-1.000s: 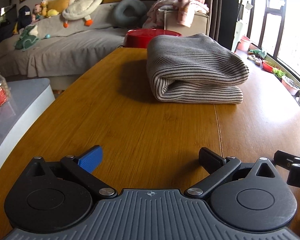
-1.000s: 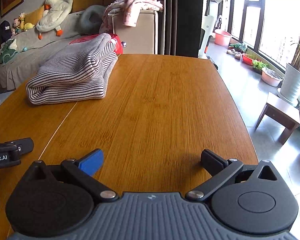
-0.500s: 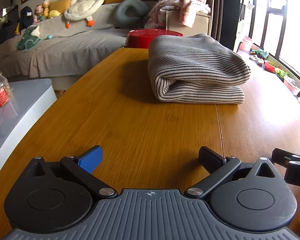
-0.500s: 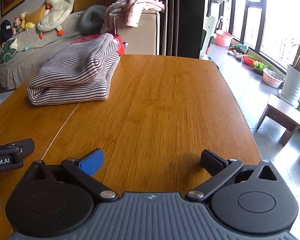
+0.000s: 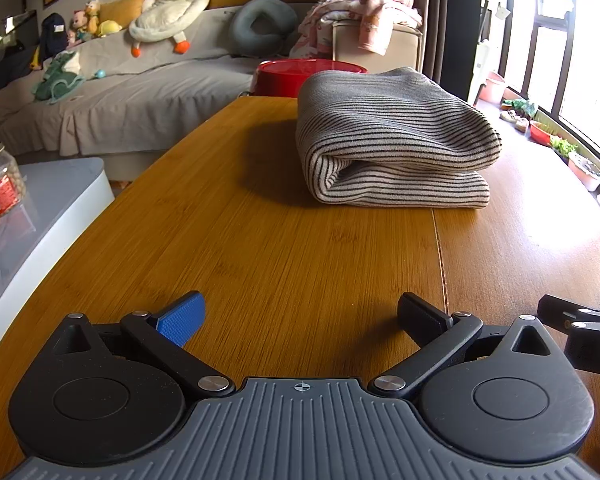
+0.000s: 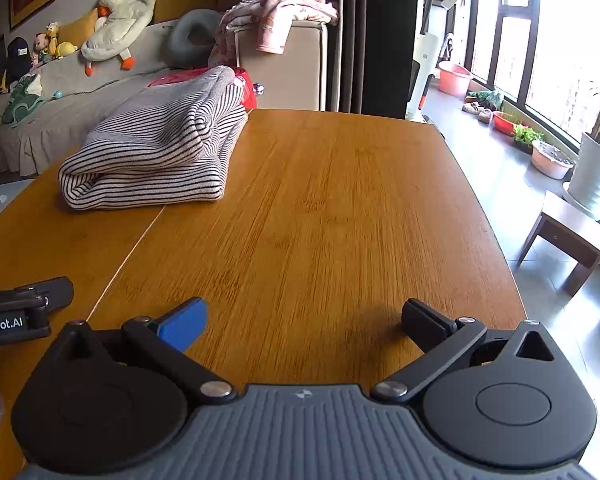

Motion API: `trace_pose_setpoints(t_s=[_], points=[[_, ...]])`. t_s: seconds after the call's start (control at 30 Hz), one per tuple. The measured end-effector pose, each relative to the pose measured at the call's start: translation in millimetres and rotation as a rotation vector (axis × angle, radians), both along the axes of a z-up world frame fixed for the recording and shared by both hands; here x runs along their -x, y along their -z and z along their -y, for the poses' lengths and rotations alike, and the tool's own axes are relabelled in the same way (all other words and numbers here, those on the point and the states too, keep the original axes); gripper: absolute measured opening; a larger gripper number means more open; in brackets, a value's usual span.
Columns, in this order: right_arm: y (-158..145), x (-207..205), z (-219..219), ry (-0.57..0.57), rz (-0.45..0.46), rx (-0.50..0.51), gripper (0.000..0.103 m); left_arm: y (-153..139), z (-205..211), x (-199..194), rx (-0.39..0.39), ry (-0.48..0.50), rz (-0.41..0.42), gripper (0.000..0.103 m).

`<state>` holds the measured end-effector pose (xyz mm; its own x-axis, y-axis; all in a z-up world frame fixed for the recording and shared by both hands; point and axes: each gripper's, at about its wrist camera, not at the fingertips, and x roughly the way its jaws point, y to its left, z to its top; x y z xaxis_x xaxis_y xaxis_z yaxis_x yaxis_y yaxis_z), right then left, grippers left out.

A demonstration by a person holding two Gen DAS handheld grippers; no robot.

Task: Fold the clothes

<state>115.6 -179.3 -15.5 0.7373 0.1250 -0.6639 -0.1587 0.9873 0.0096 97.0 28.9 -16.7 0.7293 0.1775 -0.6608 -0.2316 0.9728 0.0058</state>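
A grey and white striped garment (image 5: 392, 140) lies folded in a thick bundle on the wooden table (image 5: 280, 248), toward its far end; it also shows in the right wrist view (image 6: 160, 144) at the left. My left gripper (image 5: 300, 312) is open and empty above the near part of the table, well short of the garment. My right gripper (image 6: 304, 314) is open and empty too, to the right of the left one. Each gripper's edge shows in the other's view.
A red tub (image 5: 308, 76) stands just behind the table's far end. A sofa (image 5: 140, 92) with plush toys is at the back left, a box draped with pink clothes (image 5: 364, 12) behind. A grey side table (image 5: 40, 208) with a jar is left. A small stool (image 6: 572, 236) is right.
Both grippers have shifted slightly forward toward the garment, which looks a little nearer. Both jaws stay open and empty. The garment has not moved.
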Motion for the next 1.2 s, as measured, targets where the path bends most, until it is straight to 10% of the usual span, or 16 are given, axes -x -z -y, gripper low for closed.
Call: trace_pose_setpoints(t_s=[1.2], points=[[-0.1,-1.2,0.4,0.007,0.002,-0.003,0.103,0.6,-1.2,1.4,0.007,-0.002,0.006,0.103]])
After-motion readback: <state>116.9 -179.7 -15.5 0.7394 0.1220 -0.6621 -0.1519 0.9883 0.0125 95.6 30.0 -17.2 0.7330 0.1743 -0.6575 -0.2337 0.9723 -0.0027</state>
